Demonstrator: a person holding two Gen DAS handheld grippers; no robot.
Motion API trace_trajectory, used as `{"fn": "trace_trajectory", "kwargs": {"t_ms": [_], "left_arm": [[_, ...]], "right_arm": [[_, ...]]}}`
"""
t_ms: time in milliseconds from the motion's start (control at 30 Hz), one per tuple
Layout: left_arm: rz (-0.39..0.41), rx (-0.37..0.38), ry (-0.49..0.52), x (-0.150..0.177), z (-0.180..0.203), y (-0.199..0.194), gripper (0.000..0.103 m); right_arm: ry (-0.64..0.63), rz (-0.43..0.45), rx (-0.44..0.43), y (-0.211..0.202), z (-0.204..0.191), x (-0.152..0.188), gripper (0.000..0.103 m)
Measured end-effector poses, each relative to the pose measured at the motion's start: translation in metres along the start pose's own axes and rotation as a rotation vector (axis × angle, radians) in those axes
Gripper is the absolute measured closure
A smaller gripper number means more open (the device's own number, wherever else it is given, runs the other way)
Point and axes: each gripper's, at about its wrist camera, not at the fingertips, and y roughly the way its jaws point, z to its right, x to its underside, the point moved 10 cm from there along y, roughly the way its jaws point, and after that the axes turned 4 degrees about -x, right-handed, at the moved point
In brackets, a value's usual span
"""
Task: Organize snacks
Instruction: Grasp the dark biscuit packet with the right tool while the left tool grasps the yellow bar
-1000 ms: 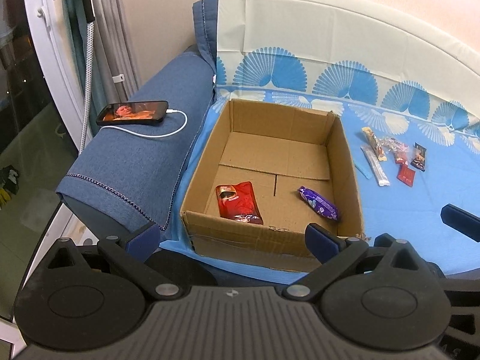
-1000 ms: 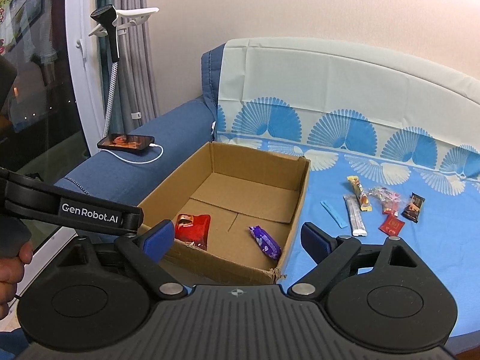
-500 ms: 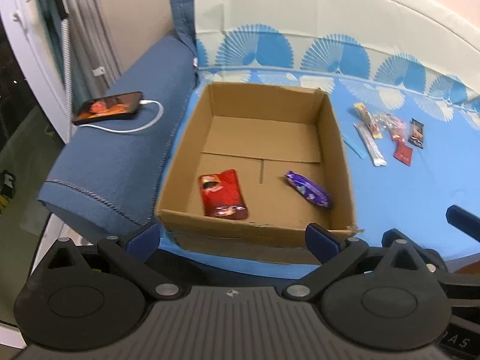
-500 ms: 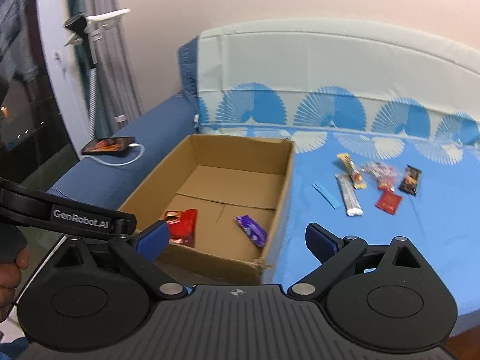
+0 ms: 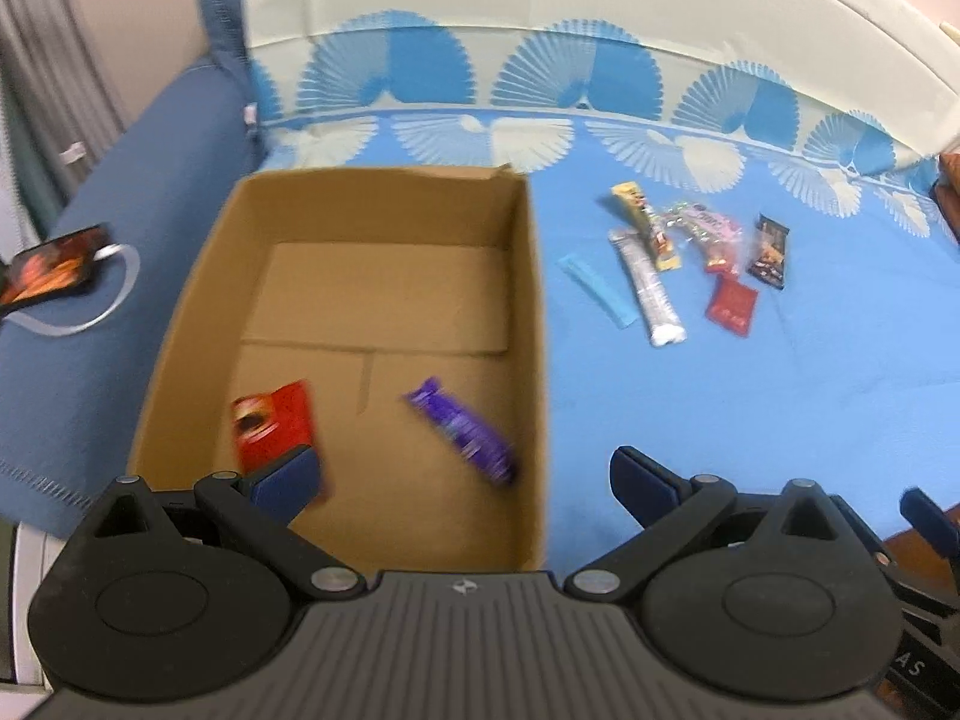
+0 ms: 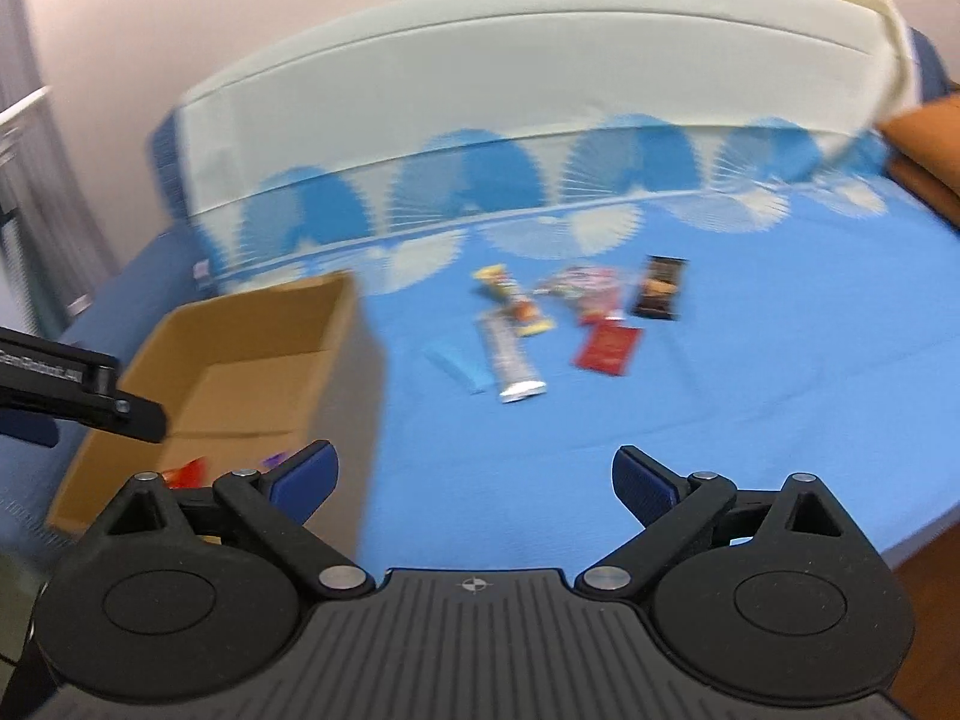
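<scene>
An open cardboard box (image 5: 180, 324) (image 6: 240, 360) sits on the blue sofa cover; a red packet (image 5: 273, 429) and a purple bar (image 5: 462, 429) lie inside. Right of the box lie several snacks: a blue stick (image 5: 597, 291) (image 6: 456, 366), a silver bar (image 5: 648, 294) (image 6: 510, 357), a yellow bar (image 5: 645, 225) (image 6: 510, 297), a clear candy bag (image 5: 702, 228) (image 6: 579, 288), a red sachet (image 5: 732, 306) (image 6: 607, 347) and a dark bar (image 5: 768, 251) (image 6: 660, 288). My left gripper (image 5: 462, 477) is open and empty over the box's near end. My right gripper (image 6: 474, 474) is open and empty, well short of the snacks.
A phone (image 5: 51, 264) on a white cable lies on the sofa's blue armrest, left of the box. An orange cushion (image 6: 927, 144) sits at the far right. The sofa back (image 6: 510, 60) rises behind the snacks. The left gripper's body (image 6: 78, 399) shows at the right wrist view's left edge.
Both grippers have swung to the right and forward. The box has shifted left in both views and the loose snacks now sit nearer the centre. Both stay open.
</scene>
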Motion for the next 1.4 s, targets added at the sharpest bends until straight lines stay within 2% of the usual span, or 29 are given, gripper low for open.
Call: {"fn": "trace_trajectory", "kwargs": {"t_ms": [167, 333, 467, 633, 800, 900, 933, 967, 1033, 1100, 1300, 1367, 1400], "left_arm": [[0.002, 0.01, 0.011, -0.052, 0.049, 0.044, 0.0], [0.014, 0.012, 0.021, -0.115, 0.105, 0.111, 0.0], [0.006, 0.003, 0.054, -0.155, 0.148, 0.176, 0.0], [-0.026, 0.013, 0.097, -0.181, 0.187, 0.249, 0.0], [-0.045, 0.021, 0.083, -0.199, 0.205, 0.304, 0.0], [-0.073, 0.012, 0.078, -0.204, 0.209, 0.332, 0.0], [-0.08, 0.006, 0.075, -0.204, 0.208, 0.338, 0.0], [-0.087, 0.0, 0.07, -0.205, 0.207, 0.344, 0.0], [-0.105, 0.002, 0.058, -0.203, 0.205, 0.353, 0.0], [-0.101, 0.013, 0.048, -0.203, 0.202, 0.355, 0.0], [-0.111, 0.018, 0.025, -0.205, 0.198, 0.356, 0.0], [-0.076, 0.007, 0.0, -0.212, 0.194, 0.35, 0.021], [-0.053, 0.014, -0.014, -0.217, 0.191, 0.346, 0.053]], "right_arm": [[0.055, 0.026, 0.094, 0.028, 0.066, -0.024, 0.004], [0.121, 0.075, 0.19, 0.079, 0.136, -0.062, 0.004], [0.189, 0.085, 0.261, 0.143, 0.189, -0.093, 0.004], [0.211, 0.056, 0.299, 0.236, 0.238, -0.124, 0.004], [0.223, -0.027, 0.268, 0.321, 0.259, -0.138, 0.004], [0.229, -0.105, 0.249, 0.365, 0.261, -0.13, 0.004], [0.219, -0.132, 0.246, 0.378, 0.26, -0.125, 0.0], [0.17, -0.135, 0.265, 0.388, 0.258, -0.121, 0.0], [0.032, -0.119, 0.326, 0.396, 0.25, -0.119, 0.0], [0.052, -0.088, 0.315, 0.396, 0.249, -0.118, 0.0], [0.039, -0.085, 0.311, 0.394, 0.25, -0.118, 0.0], [0.036, -0.086, 0.315, 0.393, 0.251, -0.118, 0.0], [0.032, -0.091, 0.32, 0.393, 0.25, -0.118, 0.003]]}}
